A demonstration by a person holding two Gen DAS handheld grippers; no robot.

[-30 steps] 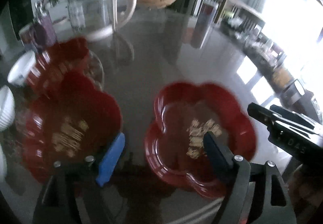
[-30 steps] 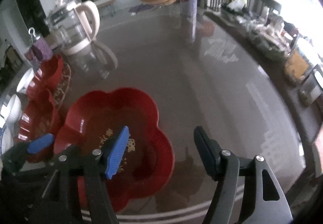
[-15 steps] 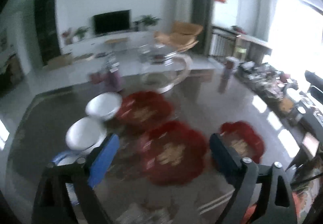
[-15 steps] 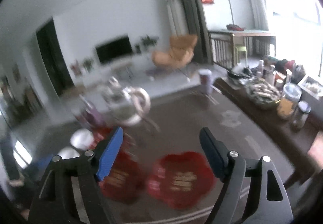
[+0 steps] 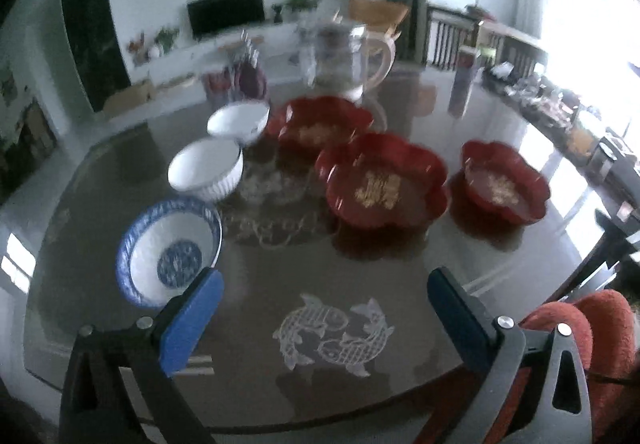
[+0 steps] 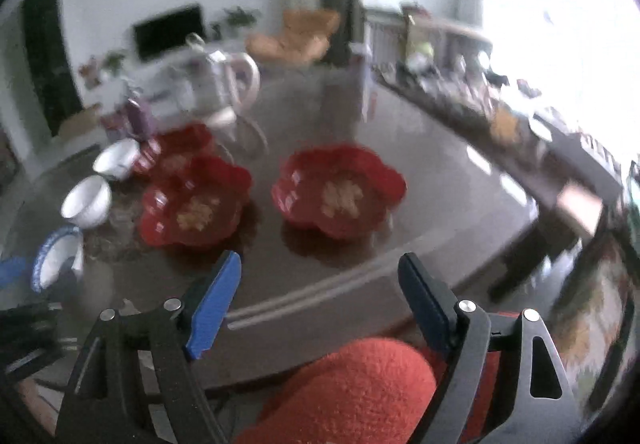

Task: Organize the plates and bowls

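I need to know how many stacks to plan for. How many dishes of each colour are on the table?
Red flower-shaped dishes: 3
Plain white bowls: 2
Blue-and-white bowl: 1
Total: 6

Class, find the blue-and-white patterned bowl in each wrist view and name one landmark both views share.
Left wrist: blue-and-white bowl lower left, just above the blue finger.
Right wrist: same bowl at the far left edge, partly cut off.
Shared landmark: the glass kettle at the table's far side.
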